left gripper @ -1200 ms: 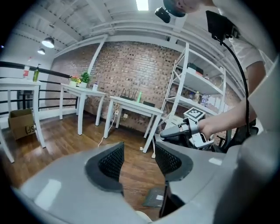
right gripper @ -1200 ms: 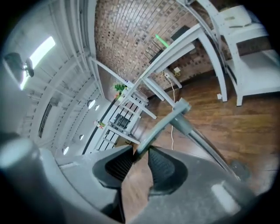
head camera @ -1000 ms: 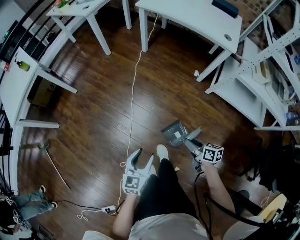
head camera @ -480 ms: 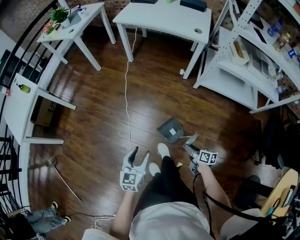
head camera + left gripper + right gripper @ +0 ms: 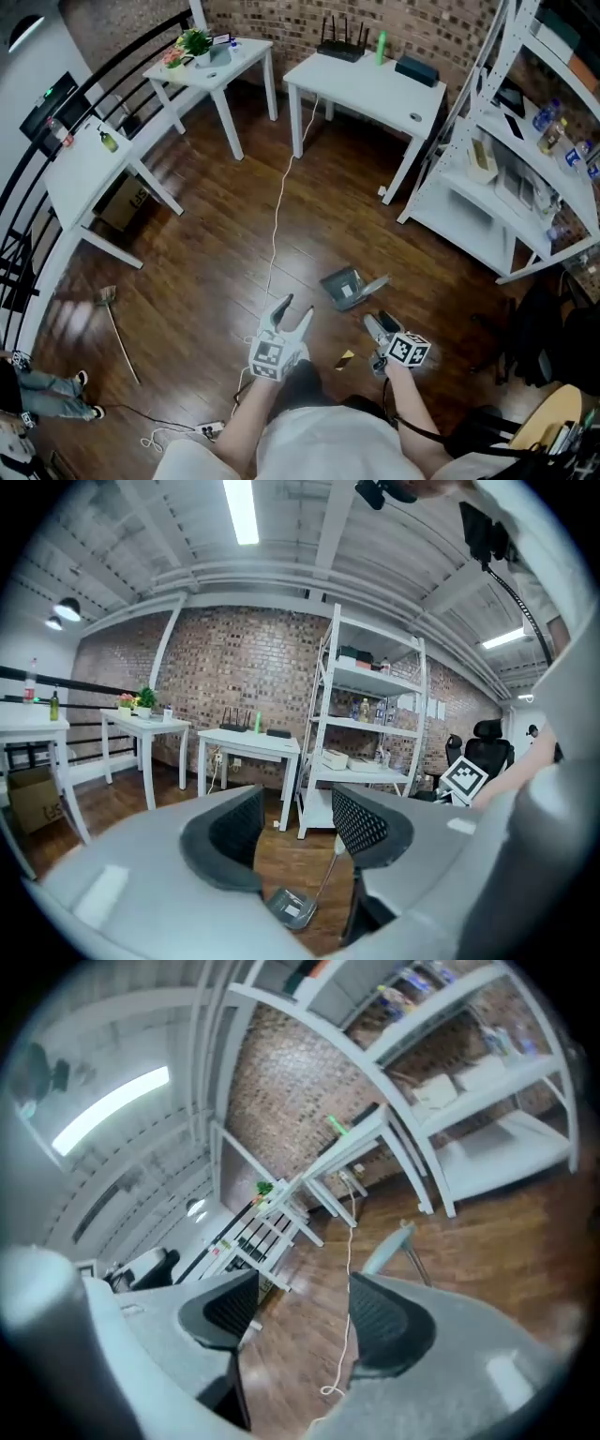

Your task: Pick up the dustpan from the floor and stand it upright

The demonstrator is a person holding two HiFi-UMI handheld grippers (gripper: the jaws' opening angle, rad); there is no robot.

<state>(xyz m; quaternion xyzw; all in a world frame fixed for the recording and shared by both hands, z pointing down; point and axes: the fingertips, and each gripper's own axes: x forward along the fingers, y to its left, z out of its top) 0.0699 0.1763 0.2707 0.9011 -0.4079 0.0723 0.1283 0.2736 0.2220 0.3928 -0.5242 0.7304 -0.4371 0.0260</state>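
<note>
Standing on the wooden floor (image 5: 216, 272) just ahead of the right tongs (image 5: 374, 326), the dustpan (image 5: 345, 286) rests on its pan with the handle rising at a slant. The right tongs are opening and have nothing between their jaws. The left tongs (image 5: 294, 313) are spread apart and empty too. This looks like the release that closes the task. Next, both tongs should draw clear without clipping the handle.
</note>
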